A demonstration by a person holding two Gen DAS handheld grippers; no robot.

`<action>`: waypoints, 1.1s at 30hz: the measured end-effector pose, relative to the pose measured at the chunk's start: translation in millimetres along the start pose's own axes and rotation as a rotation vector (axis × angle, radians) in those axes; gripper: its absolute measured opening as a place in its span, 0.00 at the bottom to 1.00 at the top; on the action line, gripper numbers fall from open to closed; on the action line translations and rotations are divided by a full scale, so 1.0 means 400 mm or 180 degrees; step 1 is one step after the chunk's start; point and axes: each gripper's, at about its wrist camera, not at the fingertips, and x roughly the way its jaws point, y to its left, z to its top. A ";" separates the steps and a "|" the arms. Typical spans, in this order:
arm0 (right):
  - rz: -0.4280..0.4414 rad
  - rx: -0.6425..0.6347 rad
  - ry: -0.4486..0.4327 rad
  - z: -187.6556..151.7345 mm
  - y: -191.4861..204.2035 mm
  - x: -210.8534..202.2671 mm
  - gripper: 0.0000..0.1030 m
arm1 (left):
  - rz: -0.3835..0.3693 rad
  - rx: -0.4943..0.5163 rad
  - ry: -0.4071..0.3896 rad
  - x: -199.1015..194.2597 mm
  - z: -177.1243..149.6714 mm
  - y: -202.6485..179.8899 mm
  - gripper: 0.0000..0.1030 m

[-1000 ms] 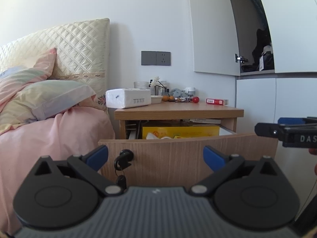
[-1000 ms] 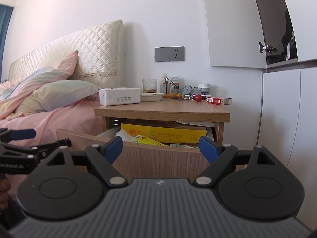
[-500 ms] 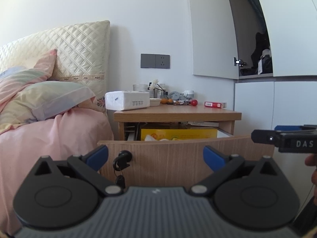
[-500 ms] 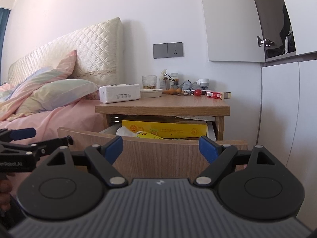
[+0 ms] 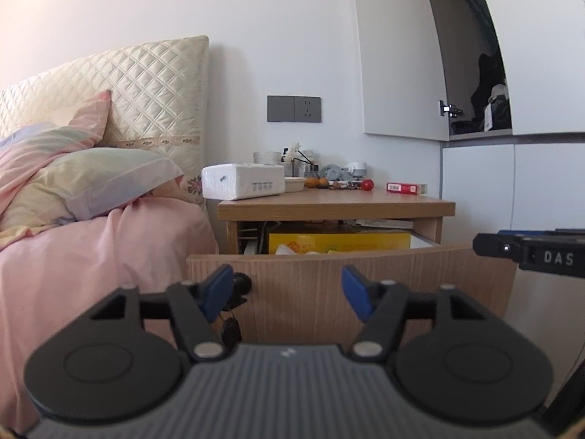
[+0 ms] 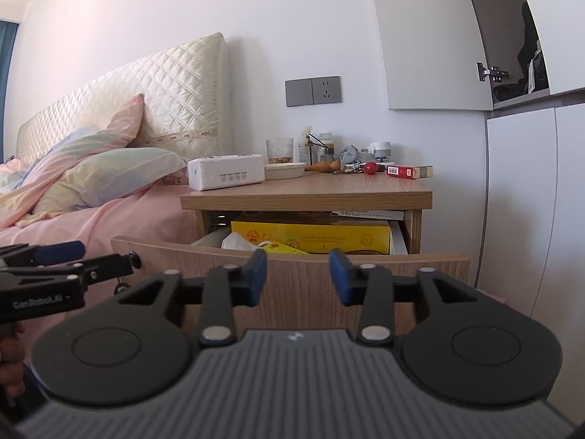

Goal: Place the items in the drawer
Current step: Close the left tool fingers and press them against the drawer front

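The wooden nightstand's drawer [image 5: 395, 281] [image 6: 292, 274] stands pulled open, with a yellow box [image 5: 340, 242] [image 6: 310, 236] and white wrapping inside. On the top lie a white tissue pack [image 5: 243, 181] [image 6: 226, 176], a red box [image 5: 406, 187] [image 6: 409, 171], a red ball [image 5: 368, 184] [image 6: 370, 168] and small clutter. My left gripper [image 5: 287, 291] is open and empty in front of the drawer face, near its key [image 5: 234, 325]. My right gripper [image 6: 297, 276] is open and empty, level with the drawer's top edge.
A bed with pink sheets [image 5: 91, 256] and pillows [image 6: 120, 175] lies left of the nightstand. White cabinets [image 6: 530, 201] stand on the right, one upper door ajar [image 5: 475, 73]. A glass [image 6: 279, 150] and dish [image 6: 284, 171] sit at the back of the top.
Both grippers' fingers have narrowed from wide open to a smaller gap. Both views have shifted slightly, with the drawer face a little lower in frame.
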 end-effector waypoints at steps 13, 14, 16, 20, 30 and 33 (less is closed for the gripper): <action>-0.0121 0.0309 0.0202 0.015 -0.051 0.047 0.18 | 0.0013 -0.0014 0.0187 0.038 0.013 -0.025 0.27; -0.0136 0.0275 0.0206 0.017 -0.052 0.053 0.18 | 0.0016 -0.0014 0.0184 0.043 0.016 -0.029 0.27; -0.0129 0.0182 0.0199 0.020 -0.052 0.062 0.18 | 0.0024 0.0018 0.0187 0.057 0.020 -0.039 0.27; -0.0149 0.0083 0.0164 0.028 -0.053 0.081 0.18 | -0.0010 0.0061 0.0270 0.088 0.023 -0.053 0.23; -0.0281 0.0235 0.0244 0.035 -0.072 0.127 0.18 | -0.0047 0.0172 0.0426 0.151 0.015 -0.064 0.17; -0.0279 0.0219 0.0283 0.029 -0.071 0.136 0.17 | -0.0031 0.0164 0.0459 0.169 0.016 -0.065 0.16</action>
